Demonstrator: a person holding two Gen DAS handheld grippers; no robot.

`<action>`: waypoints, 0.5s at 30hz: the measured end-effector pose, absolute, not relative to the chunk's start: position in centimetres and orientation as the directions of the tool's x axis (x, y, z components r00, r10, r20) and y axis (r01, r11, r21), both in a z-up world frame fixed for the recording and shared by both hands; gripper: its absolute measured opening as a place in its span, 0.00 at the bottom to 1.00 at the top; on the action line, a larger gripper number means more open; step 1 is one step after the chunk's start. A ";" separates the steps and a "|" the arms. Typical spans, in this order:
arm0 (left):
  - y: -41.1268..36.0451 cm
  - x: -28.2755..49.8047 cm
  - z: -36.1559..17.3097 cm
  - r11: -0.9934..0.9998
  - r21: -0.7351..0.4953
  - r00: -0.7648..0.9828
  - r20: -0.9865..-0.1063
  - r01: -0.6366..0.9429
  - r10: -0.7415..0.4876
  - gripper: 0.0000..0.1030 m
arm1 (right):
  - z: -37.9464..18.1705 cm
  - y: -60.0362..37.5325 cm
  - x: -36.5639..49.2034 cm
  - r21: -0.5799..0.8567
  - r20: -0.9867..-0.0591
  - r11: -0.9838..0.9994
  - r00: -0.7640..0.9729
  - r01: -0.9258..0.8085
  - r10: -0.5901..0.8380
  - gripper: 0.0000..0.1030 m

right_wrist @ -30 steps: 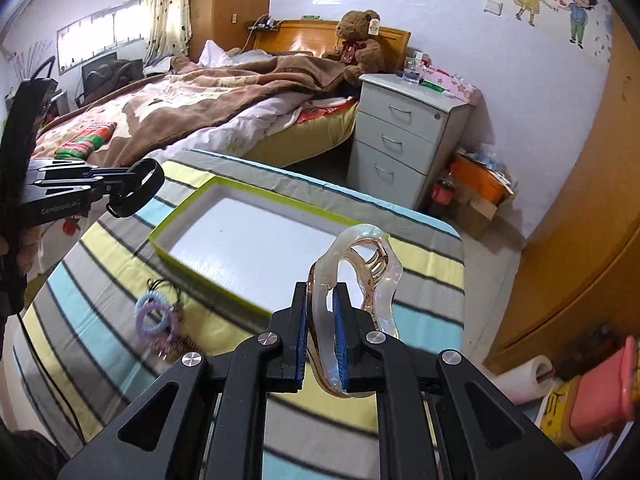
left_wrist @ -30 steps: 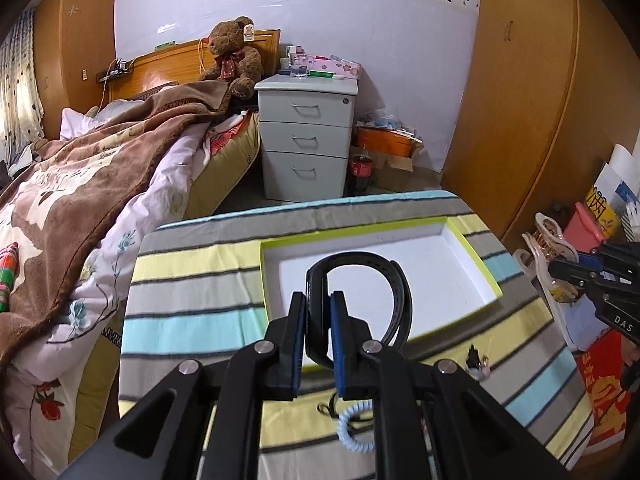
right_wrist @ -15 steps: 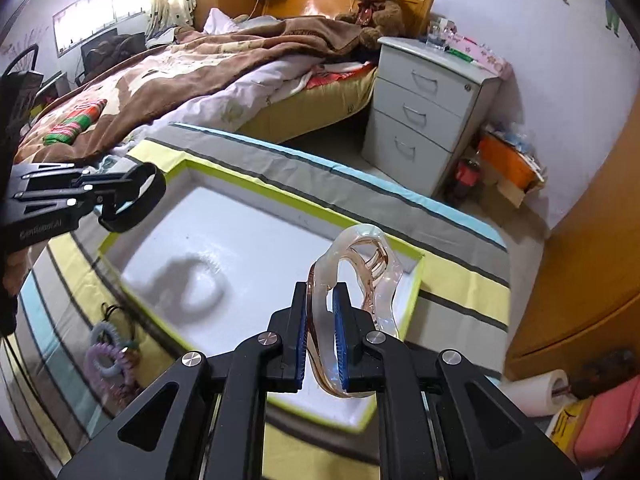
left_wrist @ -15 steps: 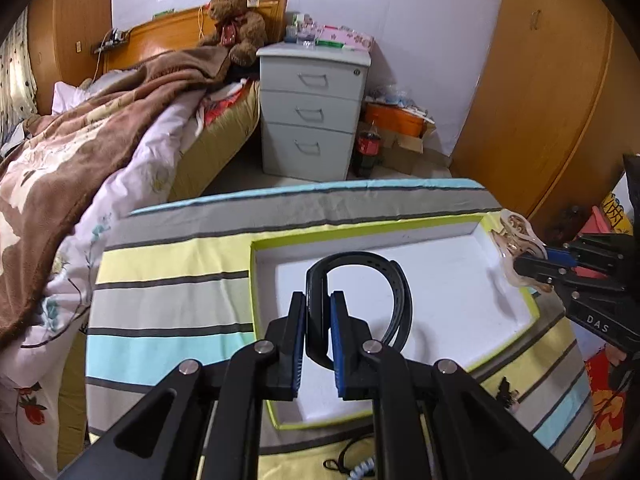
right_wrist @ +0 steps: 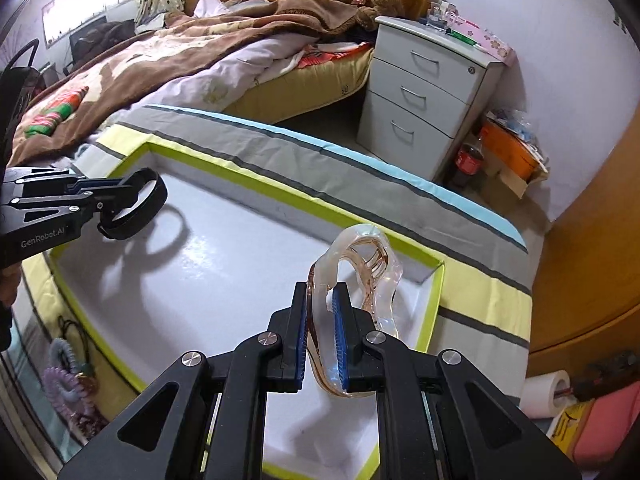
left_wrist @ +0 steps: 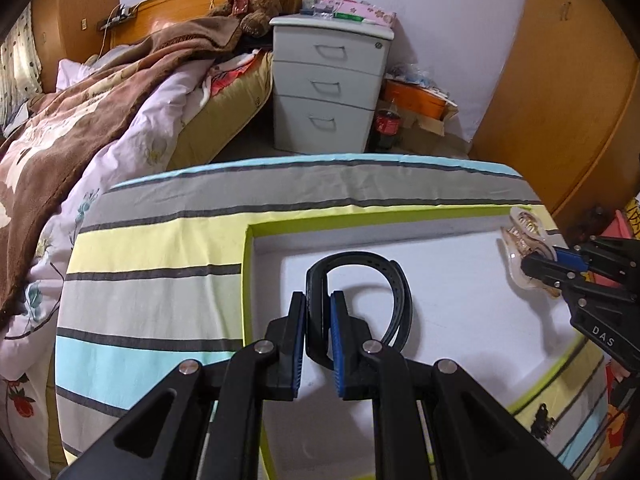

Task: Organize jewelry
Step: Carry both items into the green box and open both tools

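Observation:
My left gripper [left_wrist: 318,320] is shut on a black band bracelet [left_wrist: 394,300] and holds it above the left part of the white tray [left_wrist: 460,288] with a lime rim. It also shows in the right wrist view [right_wrist: 100,200], with the bracelet [right_wrist: 154,200] casting a shadow on the tray floor. My right gripper [right_wrist: 323,328] is shut on a clear amber hair claw clip [right_wrist: 372,264] and holds it above the tray's right part [right_wrist: 224,264]. The clip shows in the left wrist view [left_wrist: 528,248] at the right.
The tray lies on a striped cloth [left_wrist: 160,272]. Coiled hair ties [right_wrist: 66,376] and a small dark clip [left_wrist: 542,420] lie on the cloth near the tray's front. A bed [left_wrist: 100,92], a grey drawer unit [left_wrist: 328,84] and wooden wardrobes [left_wrist: 560,92] stand behind.
Both grippers have moved forward and down over the tray with their items still held. The bracelet and the claw clip now hang lower above the tray floor.

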State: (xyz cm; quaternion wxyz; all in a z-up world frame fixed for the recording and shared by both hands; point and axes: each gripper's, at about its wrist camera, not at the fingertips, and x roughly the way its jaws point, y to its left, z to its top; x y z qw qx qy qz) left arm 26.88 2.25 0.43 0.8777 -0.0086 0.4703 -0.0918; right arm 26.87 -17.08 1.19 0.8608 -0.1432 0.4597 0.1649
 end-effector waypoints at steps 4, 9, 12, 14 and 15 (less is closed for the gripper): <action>2.2 27.3 -0.2 0.985 -0.093 0.530 -0.833 0.145 -0.157 0.12 | 0.8 -17.0 27.2 -0.106 -0.841 0.902 0.522 -0.418 0.143 0.12; 1.9 27.7 -0.5 0.989 -0.053 0.529 -0.840 0.136 -0.118 0.13 | 0.4 -17.0 27.4 -0.123 -0.842 0.900 0.524 -0.419 0.129 0.12; 1.9 28.0 -0.7 0.990 -0.054 0.527 -0.842 0.131 -0.116 0.13 | 0.3 -16.9 27.4 -0.119 -0.840 0.901 0.525 -0.418 0.133 0.12; 1.8 28.1 -0.7 0.990 -0.056 0.525 -0.843 0.130 -0.117 0.13 | 0.3 -16.9 27.4 -0.123 -0.839 0.900 0.528 -0.418 0.131 0.12; 1.8 28.1 -0.7 0.990 -0.056 0.525 -0.843 0.128 -0.116 0.13 | 0.3 -16.9 27.4 -0.123 -0.840 0.899 0.527 -0.419 0.131 0.12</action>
